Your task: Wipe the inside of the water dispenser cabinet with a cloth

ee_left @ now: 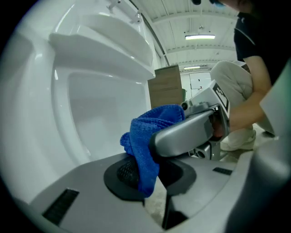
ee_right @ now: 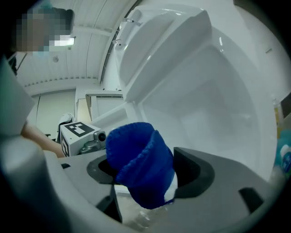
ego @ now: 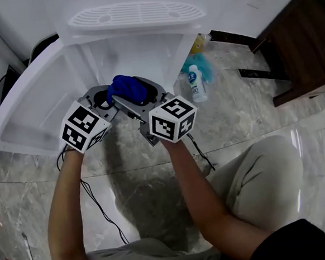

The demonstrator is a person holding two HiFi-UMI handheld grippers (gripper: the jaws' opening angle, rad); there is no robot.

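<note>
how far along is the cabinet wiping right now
Done: the cabinet stands open and the cloth is picked up. In hand: the left gripper pinches the cloth; the right gripper has its jaws apart around it, in front of the opening. Left: the wiping itself; the cloth touches no inner wall yet.

Cabinet [ego: 145, 49] at the top centre, with its door [ego: 29, 106] swung out to the left. Cloth [ego: 126, 87] is before the opening, between left gripper [ego: 103, 100] and right gripper [ego: 143, 94], set side by side. Bottle [ego: 196, 83] stands on the floor [ego: 245, 109] right of the cabinet — furniture [ego: 301, 37] further right.
</note>
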